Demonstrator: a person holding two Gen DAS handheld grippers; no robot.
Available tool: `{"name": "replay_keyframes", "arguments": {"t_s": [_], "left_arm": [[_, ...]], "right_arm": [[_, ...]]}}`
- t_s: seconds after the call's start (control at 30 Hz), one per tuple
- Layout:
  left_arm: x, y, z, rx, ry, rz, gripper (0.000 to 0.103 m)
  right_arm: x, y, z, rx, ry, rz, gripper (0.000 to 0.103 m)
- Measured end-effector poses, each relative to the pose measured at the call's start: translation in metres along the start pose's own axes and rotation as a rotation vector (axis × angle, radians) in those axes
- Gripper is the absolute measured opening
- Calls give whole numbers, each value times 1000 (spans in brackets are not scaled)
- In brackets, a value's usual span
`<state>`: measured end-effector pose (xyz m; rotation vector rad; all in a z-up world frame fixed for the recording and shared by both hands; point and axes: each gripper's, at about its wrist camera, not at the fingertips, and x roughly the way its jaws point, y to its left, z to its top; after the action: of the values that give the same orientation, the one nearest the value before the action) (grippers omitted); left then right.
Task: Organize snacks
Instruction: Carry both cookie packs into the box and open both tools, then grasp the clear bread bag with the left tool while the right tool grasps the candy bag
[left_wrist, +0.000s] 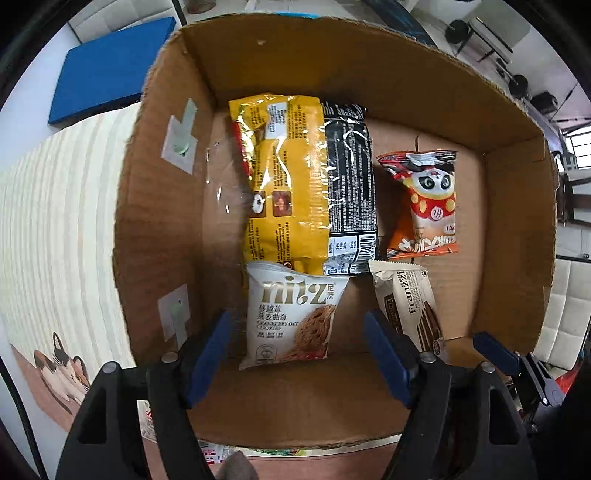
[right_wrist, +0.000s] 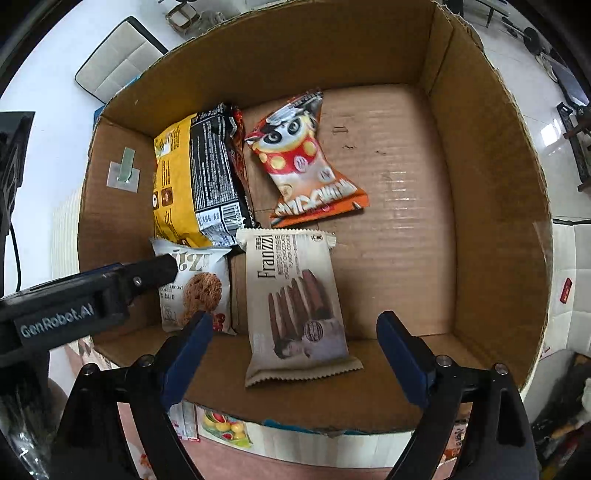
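White cookie pkt (left_wrist: 291, 317): "nitz", "CRANBERRY OAT COOKIES". Beige wafer pkt (right_wrist: 295, 302) just right of it: "Franzzi". Left tongs' arm (right_wrist: 55, 314), seen in right view: "GenRobot.AI".

A blue pad (left_wrist: 110, 66) lies beside a cat-print mat (left_wrist: 62, 365).

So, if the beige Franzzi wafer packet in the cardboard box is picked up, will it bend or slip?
The beige Franzzi wafer packet looks flat and filled, so it probably stays fairly stiff. Its wrapper seems matte, likely not very slippery. The pictured wafer sticks suggest fragile contents; a hard squeeze might break them.
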<state>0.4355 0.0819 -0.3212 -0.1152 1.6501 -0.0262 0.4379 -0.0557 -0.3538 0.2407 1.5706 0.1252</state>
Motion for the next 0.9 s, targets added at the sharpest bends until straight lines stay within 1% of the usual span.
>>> {"name": "replay_keyframes", "arguments": {"t_s": [0.03, 0.07, 0.13, 0.2, 0.27, 0.33, 0.37, 0.47, 0.53, 0.63, 0.73, 0.83, 0.9], "left_arm": [[-2, 1, -1, -4, -1, -6, 79], [-2, 2, -2, -3, -5, -9, 80], [-8, 5, -6, -4, -21, 1, 80], [-17, 3, -10, -3, -38, 3, 83], [-29, 2, -14, 6, -63, -8, 84], [-40, 3, -19, 6, -109, -8, 84], [-50, 3, -25, 10, -154, 1, 84], [-70, 4, -39, 10, -228, 23, 84], [-82, 6, -50, 4, -262, 14, 84], [-94, 7, -61, -3, -286, 12, 84], [-112, 13, -83, -7, -334, 18, 84], [-121, 16, -102, -4, -376, 43, 84], [-128, 26, -120, -10, -404, 73, 84]], "right_arm": [[-2, 1, 0, -5, -4, -12, 93], [-3, 1, 1, -10, -9, -25, 93], [-8, 4, 0, -20, -15, -34, 94], [-16, 6, -2, -28, -36, -45, 94], [-25, 9, -4, -38, -57, -40, 94], [-36, 12, -9, -57, -96, -46, 95], [-40, 13, -9, -65, -112, -48, 96], [-58, 14, -20, -82, -171, -59, 97], [-72, 14, -29, -79, -199, -52, 97], [-88, 14, -43, -60, -226, -25, 97], [-100, 16, -60, -47, -245, 6, 97], [-109, 22, -78, -45, -240, 33, 97], [-108, 28, -91, -44, -213, 60, 97]]}}
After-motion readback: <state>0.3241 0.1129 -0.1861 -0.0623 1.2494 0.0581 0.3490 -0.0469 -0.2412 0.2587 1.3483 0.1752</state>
